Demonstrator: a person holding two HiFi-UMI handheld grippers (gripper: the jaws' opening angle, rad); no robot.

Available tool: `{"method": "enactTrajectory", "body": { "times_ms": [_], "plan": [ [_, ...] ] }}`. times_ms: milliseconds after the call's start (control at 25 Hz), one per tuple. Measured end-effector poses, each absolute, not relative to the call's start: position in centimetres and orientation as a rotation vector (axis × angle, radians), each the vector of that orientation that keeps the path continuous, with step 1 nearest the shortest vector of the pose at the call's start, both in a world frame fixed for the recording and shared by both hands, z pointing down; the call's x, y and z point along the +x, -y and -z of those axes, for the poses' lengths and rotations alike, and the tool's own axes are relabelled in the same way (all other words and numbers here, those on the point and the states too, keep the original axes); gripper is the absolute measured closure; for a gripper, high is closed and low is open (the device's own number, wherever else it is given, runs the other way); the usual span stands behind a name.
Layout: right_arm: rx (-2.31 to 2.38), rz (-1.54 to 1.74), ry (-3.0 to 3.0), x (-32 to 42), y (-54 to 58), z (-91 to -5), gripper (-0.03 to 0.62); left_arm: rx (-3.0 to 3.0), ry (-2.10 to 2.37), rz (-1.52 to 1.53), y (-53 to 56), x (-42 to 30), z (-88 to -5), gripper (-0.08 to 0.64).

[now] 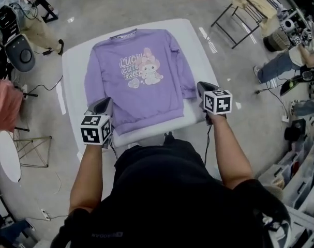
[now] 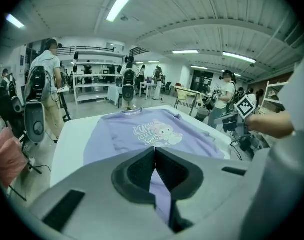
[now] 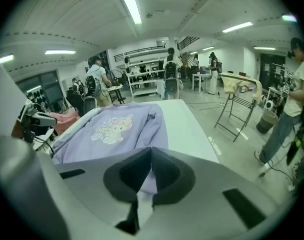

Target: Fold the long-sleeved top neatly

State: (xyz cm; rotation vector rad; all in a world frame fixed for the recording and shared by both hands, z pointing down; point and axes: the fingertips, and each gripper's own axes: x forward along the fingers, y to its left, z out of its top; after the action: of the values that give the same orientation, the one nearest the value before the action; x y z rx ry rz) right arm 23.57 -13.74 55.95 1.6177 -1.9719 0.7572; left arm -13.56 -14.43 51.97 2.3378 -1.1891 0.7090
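Head view: I see the white table (image 1: 74, 61) with the purple long-sleeved top (image 1: 141, 81) spread flat on it, front up, sleeves down along its sides, bunny print on the chest. Left gripper (image 1: 108, 102) and right gripper (image 1: 201, 87) are by the near hem corners, jaws pressed together, empty.

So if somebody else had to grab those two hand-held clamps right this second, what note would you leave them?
Left gripper: shut, nothing visibly held, over the near left corner of the purple top.
Right gripper: shut, nothing visibly held, by the near right corner.
Top: spread flat on the white table, print up, collar at the far edge, sleeves lying along its sides.
Done: the top is laid out; no fold shows yet.
Left: all the folding.
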Motion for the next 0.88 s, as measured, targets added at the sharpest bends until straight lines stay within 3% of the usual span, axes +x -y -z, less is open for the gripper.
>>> {"method": "enactTrajectory", "body": {
  "times_ms": [480, 800, 880],
  "plan": [
    [1.658, -1.138, 1.819, 25.3, 8.9, -63.9, 0.466, 2.331, 1.182, -0.744, 10.4, -14.8, -53.2, 0.554],
    [1.495, -1.200, 1.905, 24.1, 9.8, -65.1, 0.468, 2.330, 1.379, -0.573, 12.0, -12.9, -48.2, 0.554],
    [1.473, -1.176, 1.894, 24.3, 9.7, -65.3, 0.538, 2.325, 1.384, -0.572, 12.0, -12.1, -47.8, 0.554]
  ]
}}
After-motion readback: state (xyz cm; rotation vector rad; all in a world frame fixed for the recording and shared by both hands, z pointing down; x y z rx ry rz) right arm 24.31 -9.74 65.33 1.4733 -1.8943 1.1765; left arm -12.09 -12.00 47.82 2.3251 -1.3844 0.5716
